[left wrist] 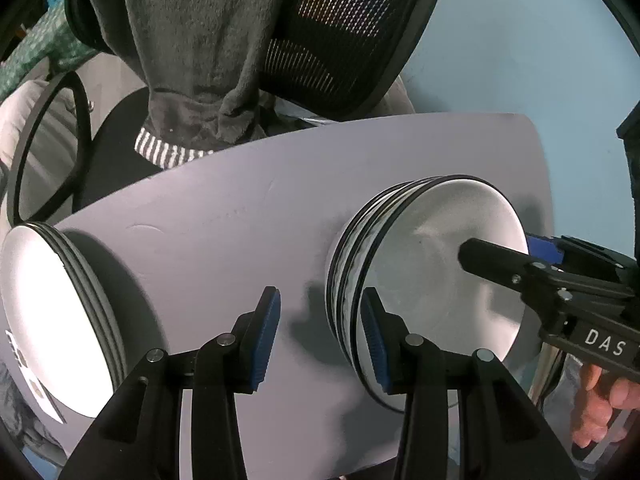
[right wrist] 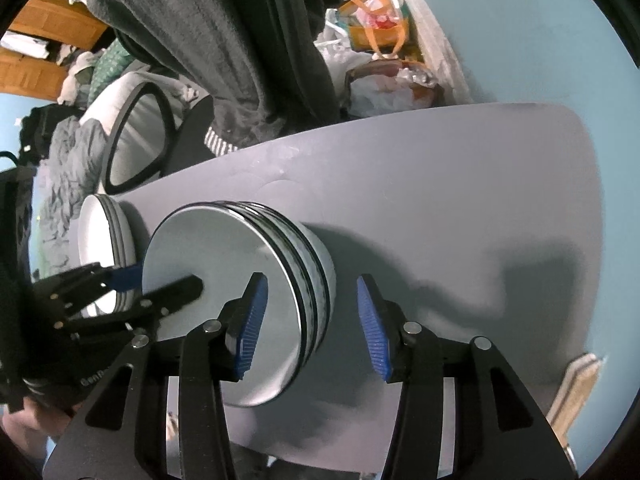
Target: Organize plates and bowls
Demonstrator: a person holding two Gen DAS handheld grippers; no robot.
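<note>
Two stacks stand on the grey table [left wrist: 224,208]: a stack of bowls [left wrist: 424,288] with black rims nested one in another, and, well apart toward the table's far end, a stack of plates [left wrist: 60,320] with the same dark edging. Like sits with like, which suggests the sorting is far along; no loose dish shows on the table in either view. The left gripper [left wrist: 320,334] points steeply down at the near rim of the bowls, one blue pad inside the rim and the other outside over bare table — the jaws stand apart and press on nothing, so the top bowl rests on its stack by its own weight. The right gripper [right wrist: 312,320] straddles the opposite rim in the same way, one pad over the bowl's inside, the other outside the wall, with clear daylight on both sides; it too is released. Taking a bowl by two opposite rim points keeps it level as it nests, and that would explain why the two grippers flank it. A hand [left wrist: 604,404] shows under the right gripper's handle. Behind the table an office chair [left wrist: 340,40] carries a draped grey garment [left wrist: 200,40], clear of the work.
</note>
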